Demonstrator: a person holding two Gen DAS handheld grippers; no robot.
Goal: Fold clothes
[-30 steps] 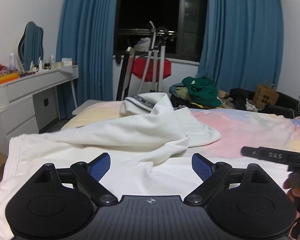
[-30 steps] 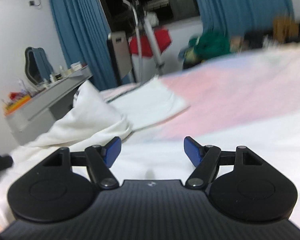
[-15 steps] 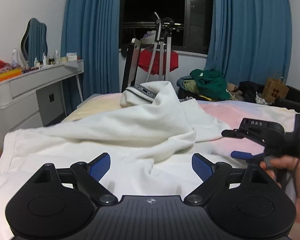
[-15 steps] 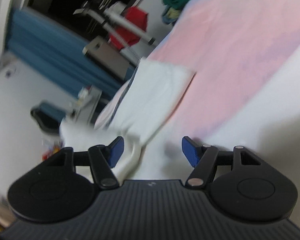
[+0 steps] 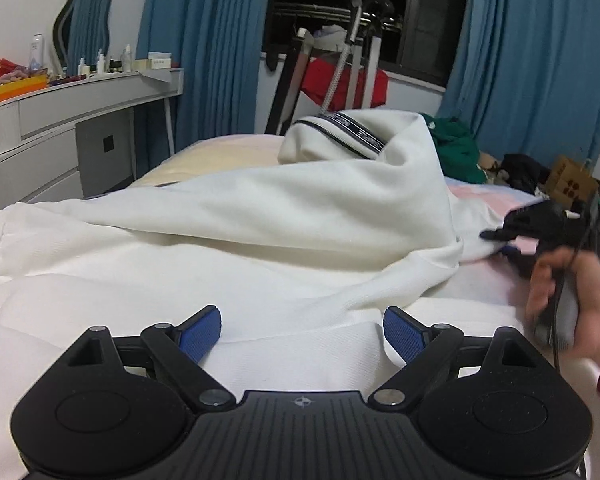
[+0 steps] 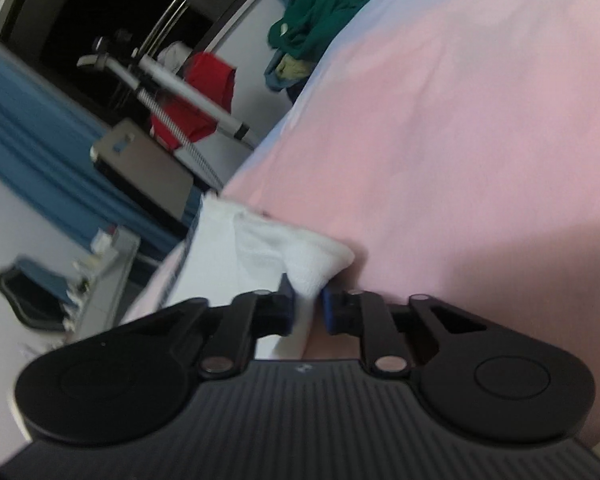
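Right wrist view shows my right gripper (image 6: pixel 307 306), spread half a second ago, now pinching the white sweatshirt (image 5: pixel 260 216) corner at six o'clock on the pink bed sheet (image 6: pixel 460 140), ready for folding, while my left gripper (image 5: pixel 302 334) hovers spread.

1 white garment (image 5: pixel 260 216) sprawls across 1 bed (image 6: pixel 480 140), with 2 grippers in frame: the left gripper (image 5: pixel 302 330) at bottom centre and the right gripper (image 5: pixel 496 236) at right, held by 1 hand (image 5: pixel 580 304). Behind stand 2 blue curtains (image 5: pixel 204 40), 1 bench (image 5: pixel 72 120), 1 mirror (image 5: pixel 84 20), 1 green clothes heap (image 5: pixel 456 148) and 1 cardboard box (image 5: pixel 572 184).
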